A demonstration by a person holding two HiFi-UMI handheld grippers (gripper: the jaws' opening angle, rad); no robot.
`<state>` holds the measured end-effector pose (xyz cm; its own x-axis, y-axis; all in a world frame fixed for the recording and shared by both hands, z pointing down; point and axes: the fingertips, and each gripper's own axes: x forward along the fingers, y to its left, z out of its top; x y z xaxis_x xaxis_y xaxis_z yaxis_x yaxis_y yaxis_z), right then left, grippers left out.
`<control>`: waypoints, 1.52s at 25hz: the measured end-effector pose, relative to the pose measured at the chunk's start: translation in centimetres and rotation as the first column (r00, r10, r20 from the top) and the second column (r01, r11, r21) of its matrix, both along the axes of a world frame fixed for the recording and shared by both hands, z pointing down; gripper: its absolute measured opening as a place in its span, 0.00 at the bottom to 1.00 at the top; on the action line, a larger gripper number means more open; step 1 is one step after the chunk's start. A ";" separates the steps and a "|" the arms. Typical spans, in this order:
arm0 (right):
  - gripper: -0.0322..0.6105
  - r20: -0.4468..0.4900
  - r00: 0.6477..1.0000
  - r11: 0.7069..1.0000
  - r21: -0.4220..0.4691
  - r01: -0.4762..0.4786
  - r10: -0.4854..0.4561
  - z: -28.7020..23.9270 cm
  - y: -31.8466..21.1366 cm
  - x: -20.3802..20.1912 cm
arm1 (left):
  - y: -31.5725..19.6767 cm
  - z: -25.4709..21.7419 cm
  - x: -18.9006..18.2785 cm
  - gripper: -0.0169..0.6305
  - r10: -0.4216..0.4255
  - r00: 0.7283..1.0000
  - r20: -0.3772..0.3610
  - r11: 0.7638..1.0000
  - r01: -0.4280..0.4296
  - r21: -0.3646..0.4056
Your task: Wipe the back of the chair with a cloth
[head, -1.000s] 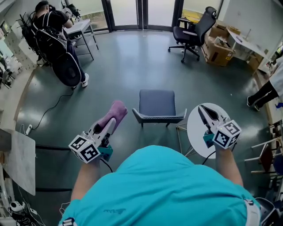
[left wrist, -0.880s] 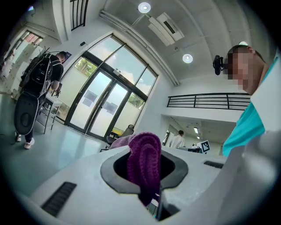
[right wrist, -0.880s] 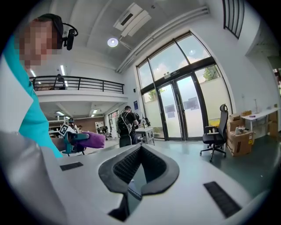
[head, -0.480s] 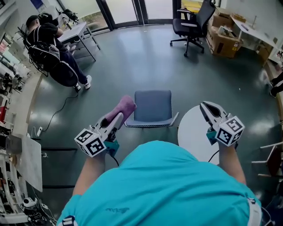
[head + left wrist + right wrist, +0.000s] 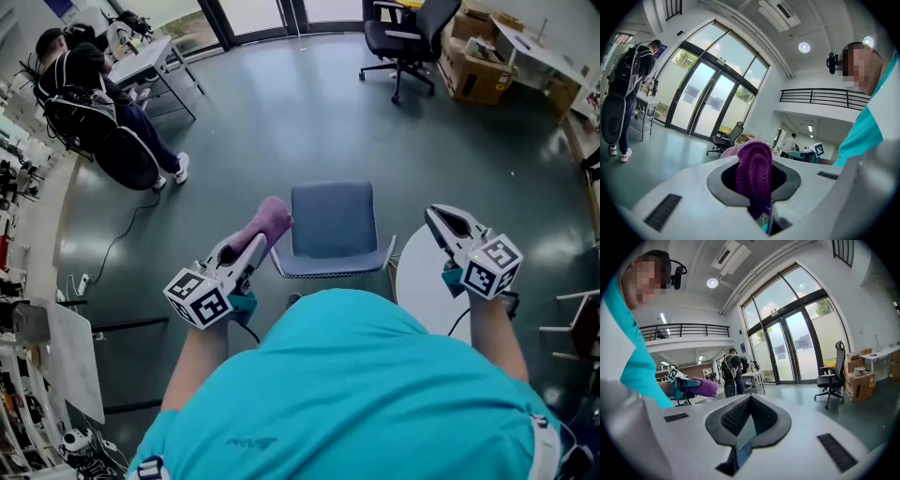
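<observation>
1 blue chair (image 5: 333, 225) | left gripper (image 5: 249, 251) clamps 1 cloth (image 5: 268, 221) | right gripper (image 5: 434, 216) jaws together

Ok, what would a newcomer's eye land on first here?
The purple cloth, clamped in the left gripper, stands out just left of the blue chair at centre. The right gripper hangs empty, jaws together, over a white round table.

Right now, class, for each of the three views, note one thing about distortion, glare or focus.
Head view: sharp, lines bowed toward the edges, pale sheen on the floor. Left gripper view: fisheye circle, black corners, glass doors washed bright, knit of the purple cloth crisp. Right gripper view: same fisheye, ceiling lamp flares white.
</observation>
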<state>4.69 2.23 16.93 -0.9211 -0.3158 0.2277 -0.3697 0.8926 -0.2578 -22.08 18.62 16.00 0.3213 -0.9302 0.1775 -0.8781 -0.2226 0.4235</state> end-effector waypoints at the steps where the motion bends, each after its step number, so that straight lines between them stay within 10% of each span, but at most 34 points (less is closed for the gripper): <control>1: 0.04 -0.013 1.000 1.000 0.007 -0.011 0.011 -0.2 0.0 -1.5 | 0.0 0.5 -1.6 0.12 0.009 1.000 -0.002 1.000 -0.009 -0.001; 9: 0.04 -0.033 0.999 0.999 -0.004 -0.040 0.040 -0.5 0.4 -7.9 | -1.5 6.2 -8.7 0.12 0.116 0.987 0.109 0.985 -0.100 -0.142; 15: 0.04 -0.113 0.993 0.999 -0.049 0.021 -0.026 3.3 -1.8 -6.1 | -3.1 12.7 -6.2 0.12 0.291 0.899 0.328 0.909 -0.153 -0.387; 22: 0.04 -0.144 0.989 0.996 -0.083 0.032 -0.044 6.1 -4.0 -2.8 | -0.2 21.3 -1.0 0.12 0.656 0.632 0.412 0.678 -0.255 -0.689; 26: 0.04 -0.143 0.990 0.992 -0.123 -0.003 -0.014 7.5 -3.7 -1.4 | 1.7 25.1 -0.6 0.12 0.823 0.424 0.378 0.508 -0.251 -0.824; 30: 0.04 -0.158 0.987 0.989 -0.148 -0.024 0.001 9.1 -3.4 -0.5 | 0.9 27.1 -2.6 0.12 0.881 0.202 0.427 0.458 -0.145 -0.877; 32: 0.04 -0.159 0.987 0.986 -0.161 -0.036 0.010 9.9 -3.5 0.0 | 0.5 27.7 -2.4 0.12 0.899 0.141 0.415 0.433 -0.136 -0.891; 35: 0.04 -0.161 0.987 0.984 -0.173 -0.050 0.022 10.7 -3.6 0.7 | 2.0 29.3 -1.1 0.12 0.943 0.064 0.326 0.332 -0.164 -0.929; 38: 0.04 -0.161 0.987 0.982 -0.178 -0.057 0.028 10.9 -3.6 0.8 | 3.9 30.5 -0.7 0.12 0.971 0.048 0.232 0.237 -0.170 -0.957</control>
<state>5.50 -1.33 27.86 -0.8558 -0.2940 0.4257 -0.4552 0.8190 -0.3494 -22.74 22.52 46.49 -0.0017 0.0926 0.9957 -0.4209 -0.9033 0.0833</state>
